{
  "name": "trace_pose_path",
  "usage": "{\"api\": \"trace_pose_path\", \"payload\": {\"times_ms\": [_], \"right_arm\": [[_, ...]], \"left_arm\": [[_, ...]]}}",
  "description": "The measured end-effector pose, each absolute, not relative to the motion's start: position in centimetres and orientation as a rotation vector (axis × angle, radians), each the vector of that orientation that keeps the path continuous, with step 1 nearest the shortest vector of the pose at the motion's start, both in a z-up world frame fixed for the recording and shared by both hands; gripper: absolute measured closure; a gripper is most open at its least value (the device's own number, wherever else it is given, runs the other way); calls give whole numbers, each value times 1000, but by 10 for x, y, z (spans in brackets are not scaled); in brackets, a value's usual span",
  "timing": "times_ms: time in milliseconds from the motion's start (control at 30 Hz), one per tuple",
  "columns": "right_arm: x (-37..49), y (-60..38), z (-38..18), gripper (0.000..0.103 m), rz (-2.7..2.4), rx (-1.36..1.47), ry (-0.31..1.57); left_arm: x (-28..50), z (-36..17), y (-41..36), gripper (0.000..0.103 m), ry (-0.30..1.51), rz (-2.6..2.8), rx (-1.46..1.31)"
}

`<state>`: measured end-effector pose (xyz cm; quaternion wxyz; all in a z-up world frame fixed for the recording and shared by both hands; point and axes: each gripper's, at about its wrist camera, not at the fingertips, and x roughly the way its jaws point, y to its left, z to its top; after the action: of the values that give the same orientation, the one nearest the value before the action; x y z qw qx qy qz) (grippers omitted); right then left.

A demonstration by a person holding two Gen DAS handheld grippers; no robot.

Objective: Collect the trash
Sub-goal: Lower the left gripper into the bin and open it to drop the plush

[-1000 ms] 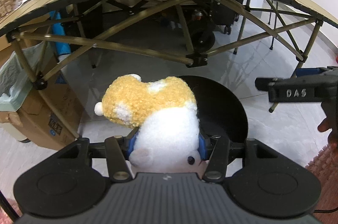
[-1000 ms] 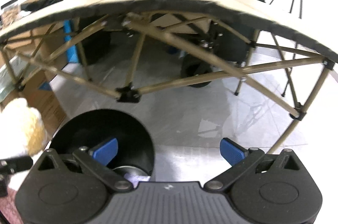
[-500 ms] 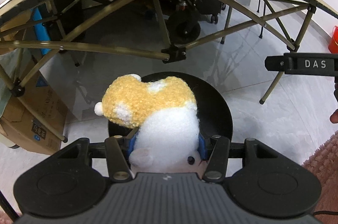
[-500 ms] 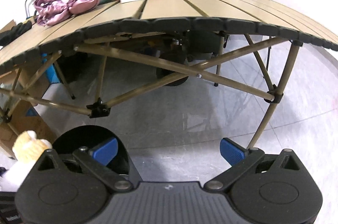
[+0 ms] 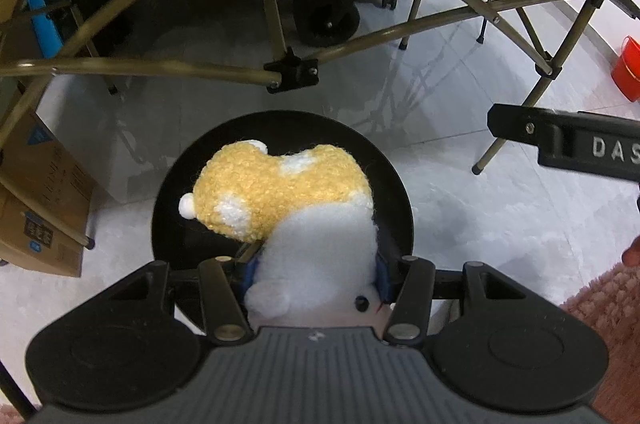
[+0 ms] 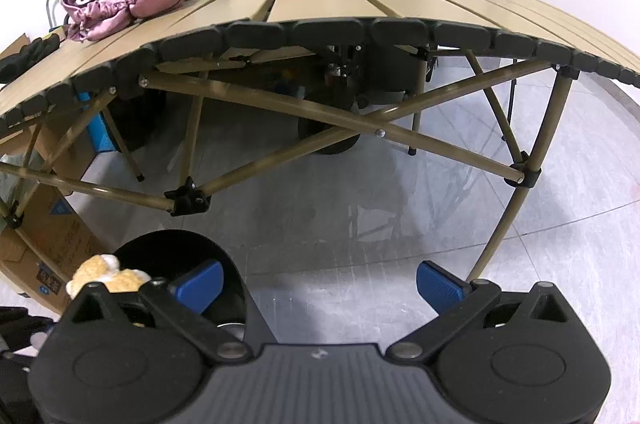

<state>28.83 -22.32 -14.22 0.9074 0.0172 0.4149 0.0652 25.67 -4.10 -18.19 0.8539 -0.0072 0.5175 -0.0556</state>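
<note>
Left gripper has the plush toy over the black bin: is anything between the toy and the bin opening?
Nothing visible. The plush toy, gripped between the left gripper's fingers, hangs directly over the black bin's open mouth. The table frame sits beyond the bin, not across it.

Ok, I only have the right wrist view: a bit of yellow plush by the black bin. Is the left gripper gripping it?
Observer: Yes. The left gripper is clamped on the plush toy's white part.
Operator: Is it over the bin?
Observer: Right over the black bin's opening.
Operator: Anything else nearby on the floor?
Observer: A red bucket far to the right in the left wrist view.
</note>
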Motion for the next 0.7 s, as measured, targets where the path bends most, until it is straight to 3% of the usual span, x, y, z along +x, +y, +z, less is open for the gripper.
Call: {"api": "trace_pose_path", "payload": {"times_ms": [700], "right_arm": [[297,-222,-150,0,89,56,867]], "left_arm": [[294,-209,-39,49,1291,-80,-83]]}}
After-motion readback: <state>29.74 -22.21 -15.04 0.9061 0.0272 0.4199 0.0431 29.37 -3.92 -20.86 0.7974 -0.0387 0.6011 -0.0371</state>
